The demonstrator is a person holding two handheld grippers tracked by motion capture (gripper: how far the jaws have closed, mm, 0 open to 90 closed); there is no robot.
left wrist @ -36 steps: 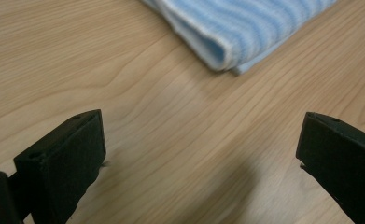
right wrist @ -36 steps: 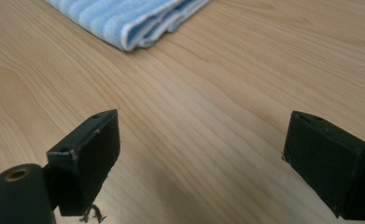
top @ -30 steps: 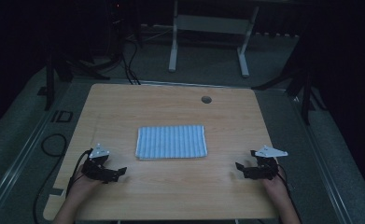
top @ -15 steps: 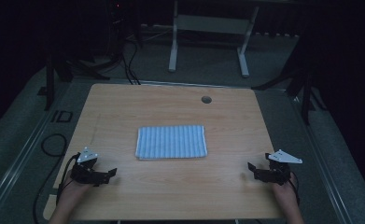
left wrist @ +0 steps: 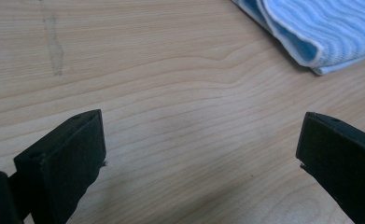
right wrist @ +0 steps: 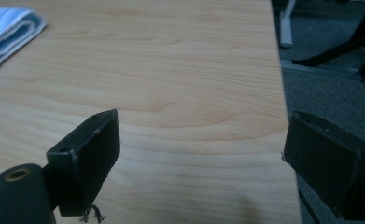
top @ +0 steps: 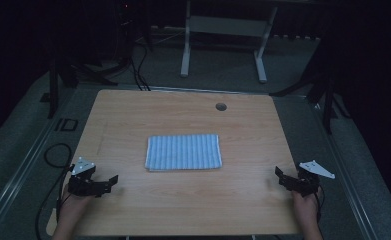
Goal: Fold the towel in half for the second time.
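Big wooden table takes up most of the high view, with grey carpet around it and a white metal frame standing on the floor past the far edge. There's a small round hole in the tabletop near that far edge.

Smack in the middle lies the towel, blue-and-white striped, folded flat into a neat rectangle. Nothing's touching it. In the left gripper view you get its folded corner at the top right, and in the right gripper view a bit of it sits at the top left.

Left gripper is down at the near left corner, well apart from the towel, jaws spread wide with bare wood between them. Right gripper is at the near right edge, also well clear of the towel, jaws wide too, one of them hanging out past the table edge over the carpet.
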